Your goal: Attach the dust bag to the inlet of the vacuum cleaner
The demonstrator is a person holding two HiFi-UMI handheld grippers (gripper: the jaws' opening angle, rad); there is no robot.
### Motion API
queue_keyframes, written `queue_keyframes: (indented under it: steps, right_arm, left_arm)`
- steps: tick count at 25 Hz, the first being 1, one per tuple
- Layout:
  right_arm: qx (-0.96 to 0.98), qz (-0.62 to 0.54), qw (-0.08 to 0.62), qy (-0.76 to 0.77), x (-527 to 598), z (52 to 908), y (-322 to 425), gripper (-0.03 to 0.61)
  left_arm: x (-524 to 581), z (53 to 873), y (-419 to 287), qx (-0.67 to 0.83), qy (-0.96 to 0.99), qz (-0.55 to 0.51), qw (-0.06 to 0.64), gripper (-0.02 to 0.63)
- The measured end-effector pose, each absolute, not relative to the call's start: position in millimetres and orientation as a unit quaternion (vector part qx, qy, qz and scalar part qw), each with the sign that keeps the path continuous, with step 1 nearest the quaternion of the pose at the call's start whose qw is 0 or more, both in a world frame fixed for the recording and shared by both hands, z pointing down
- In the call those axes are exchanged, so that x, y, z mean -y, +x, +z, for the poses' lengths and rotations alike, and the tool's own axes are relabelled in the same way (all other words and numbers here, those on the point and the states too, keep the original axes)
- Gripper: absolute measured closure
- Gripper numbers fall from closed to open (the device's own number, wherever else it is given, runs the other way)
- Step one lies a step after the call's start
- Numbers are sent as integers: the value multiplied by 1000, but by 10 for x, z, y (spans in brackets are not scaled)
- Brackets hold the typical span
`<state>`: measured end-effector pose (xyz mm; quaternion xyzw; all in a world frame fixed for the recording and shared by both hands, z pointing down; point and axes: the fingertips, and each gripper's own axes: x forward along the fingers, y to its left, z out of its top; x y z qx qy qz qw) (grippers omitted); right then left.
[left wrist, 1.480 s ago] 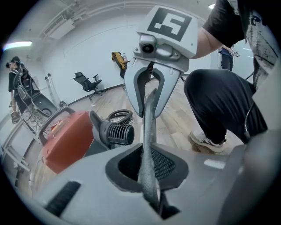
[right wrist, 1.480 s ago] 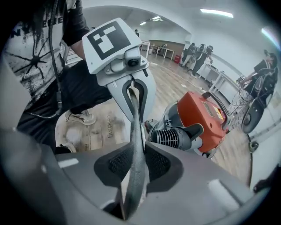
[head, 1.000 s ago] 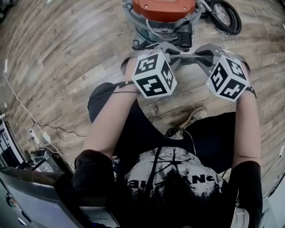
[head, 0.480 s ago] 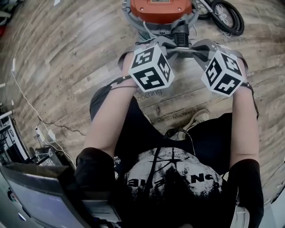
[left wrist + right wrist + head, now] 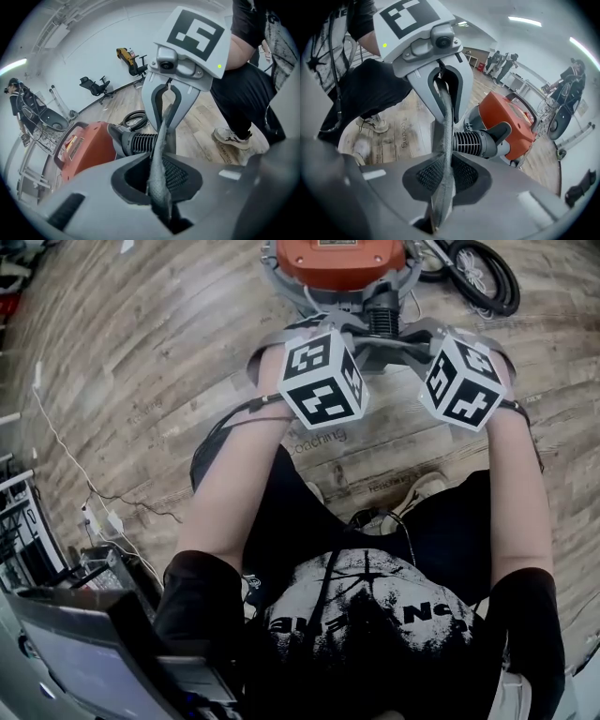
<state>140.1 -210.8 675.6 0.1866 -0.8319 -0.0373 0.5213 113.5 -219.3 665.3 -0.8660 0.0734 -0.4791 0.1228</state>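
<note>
1. The dust bag (image 5: 162,131) is hanging as a flat grey band, pulled taut between the two grippers. It is just in front of the ribbed black inlet (image 5: 140,139) and is not yet on it. I judge it is being kept stretched so that its opening can be lined up with the inlet.
2. The left gripper (image 5: 159,166) is pinching one end of the bag. Its jaws have just been easing apart a little, but the fabric is sitting between the pads and looks gripped.
3. The right gripper (image 5: 445,164) is clenching the other end with its jaws nearly together, probably serving as the anchor.
4. In the head view, both grippers are pointing steeply down, side by side and close to the inlet.
5. The vacuum cleaner (image 5: 342,254) is standing on the wooden floor (image 5: 141,352) with its inlet facing the person. That is likely why the bag is being presented from this side.
6. A coiled hose (image 5: 478,273) is lying beside the cleaner, apart from the work.
</note>
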Motion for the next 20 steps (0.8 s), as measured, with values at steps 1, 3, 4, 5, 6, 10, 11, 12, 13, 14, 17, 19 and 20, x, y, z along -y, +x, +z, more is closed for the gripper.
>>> queue_keyframes:
  steps: [1,3,4,5,6,10,11,12,13,14,17,19,20]
  right_arm:
    - [828,-45,527,186,2109,6744,1400,541]
    - [821,-56,537,186,2117,6687,1415,543]
    - [819,-61,541,184,2125,6659,1418,543]
    - [816,-66,545,182,2134,6641,1411,543]
    - [813,-70,550,180,2141,6633,1402,543]
    - [796,-92,576,164,2162,6625,1390,538]
    - [793,-101,579,161,2172,6618,1380,537]
    - [792,-108,579,158,2180,6613,1368,537]
    - [794,-110,577,157,2184,6613,1360,537]
    - [798,-105,572,158,2186,6620,1367,537]
    - [818,-62,545,173,2234,6673,1481,532]
    - [828,-31,530,182,2255,6753,1573,532]
    - [830,-20,526,184,2252,6799,1600,534]
  left_arm:
    - [2200,6678,1127,-76,-867,-477,124,566]
    - [2212,6716,1138,-82,-870,-471,119,569]
    - [2223,6731,1146,-86,-872,-468,116,569]
    - [2236,6744,1146,-89,-874,-465,111,568]
    - [2245,6753,1142,-91,-876,-462,106,568]
    - [2250,6792,1133,-97,-884,-450,86,569]
    - [2250,6808,1130,-98,-885,-449,80,569]
    - [2245,6821,1124,-98,-885,-448,76,571]
    - [2237,6825,1119,-97,-886,-447,74,572]
    - [2229,6813,1119,-96,-887,-445,75,574]
    - [2227,6682,1206,-96,-896,-426,77,574]
    - [2227,6620,1308,-89,-894,-430,89,575]
    - [2230,6613,1349,-84,-889,-439,100,572]
